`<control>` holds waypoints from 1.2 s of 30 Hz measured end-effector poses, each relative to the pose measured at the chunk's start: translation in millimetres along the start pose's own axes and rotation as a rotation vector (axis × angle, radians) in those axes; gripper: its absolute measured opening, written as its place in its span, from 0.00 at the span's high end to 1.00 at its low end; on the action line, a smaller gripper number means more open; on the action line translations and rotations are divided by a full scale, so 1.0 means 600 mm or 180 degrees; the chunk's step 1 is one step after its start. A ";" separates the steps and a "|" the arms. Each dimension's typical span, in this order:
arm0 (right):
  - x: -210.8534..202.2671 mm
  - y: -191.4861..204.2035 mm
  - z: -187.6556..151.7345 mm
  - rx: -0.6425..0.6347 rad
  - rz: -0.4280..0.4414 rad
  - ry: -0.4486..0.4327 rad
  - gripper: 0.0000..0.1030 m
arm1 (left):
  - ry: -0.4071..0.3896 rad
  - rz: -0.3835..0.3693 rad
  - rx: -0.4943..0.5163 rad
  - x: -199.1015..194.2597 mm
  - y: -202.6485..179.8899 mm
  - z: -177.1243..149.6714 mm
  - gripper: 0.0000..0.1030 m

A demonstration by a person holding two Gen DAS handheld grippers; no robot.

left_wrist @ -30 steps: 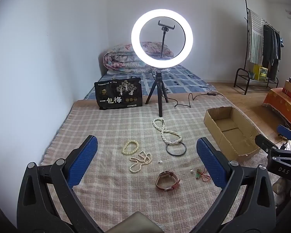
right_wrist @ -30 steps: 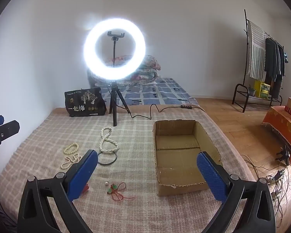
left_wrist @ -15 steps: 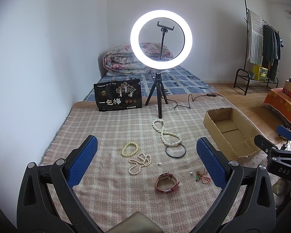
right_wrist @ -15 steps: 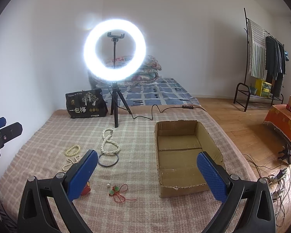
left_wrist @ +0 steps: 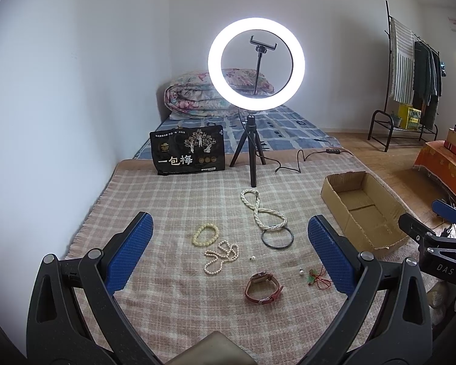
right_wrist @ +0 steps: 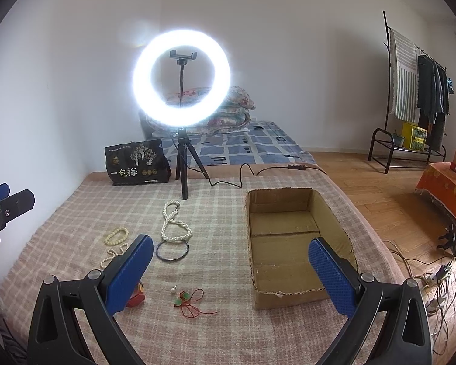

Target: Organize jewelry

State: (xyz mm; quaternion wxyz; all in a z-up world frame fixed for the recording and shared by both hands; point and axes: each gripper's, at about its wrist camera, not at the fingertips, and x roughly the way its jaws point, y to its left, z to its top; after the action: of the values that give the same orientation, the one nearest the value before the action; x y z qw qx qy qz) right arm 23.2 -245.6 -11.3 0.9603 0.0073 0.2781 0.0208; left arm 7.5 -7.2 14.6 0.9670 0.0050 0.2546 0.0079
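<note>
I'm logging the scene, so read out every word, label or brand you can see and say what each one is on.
"一包梅": large white characters on the black bag standing by the ring light tripod.
"DAS": on the black body of the right gripper, seen from the left wrist view.
The bag's smaller print and the yellow box on the clothes rack shelf are too small to read.

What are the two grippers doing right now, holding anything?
Left gripper: open, holding nothing.
Right gripper: open, holding nothing.

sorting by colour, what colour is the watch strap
Reddish-brown watch strap, clearest in the left wrist view.
</note>
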 end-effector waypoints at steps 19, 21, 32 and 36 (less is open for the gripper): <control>0.001 0.000 -0.002 -0.0006 0.0023 0.0006 0.00 | -0.0015 0.0017 -0.0016 0.000 0.006 -0.001 0.00; 0.001 0.000 -0.002 -0.0007 0.0025 0.0008 0.00 | -0.0015 0.0015 -0.0013 0.000 0.005 -0.003 0.00; 0.002 0.001 -0.001 0.0001 0.0028 0.0016 0.00 | -0.0018 0.0015 -0.0015 0.000 0.006 -0.004 0.00; 0.003 0.001 -0.002 0.0001 0.0031 0.0022 0.00 | -0.0019 0.0018 -0.0014 0.000 0.007 -0.003 0.00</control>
State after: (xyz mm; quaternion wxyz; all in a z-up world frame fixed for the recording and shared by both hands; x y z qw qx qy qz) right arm 24.0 -245.0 -13.2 0.9592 0.0088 0.2814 0.0254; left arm 6.8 -3.1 13.0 0.9677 0.0035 0.2517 0.0111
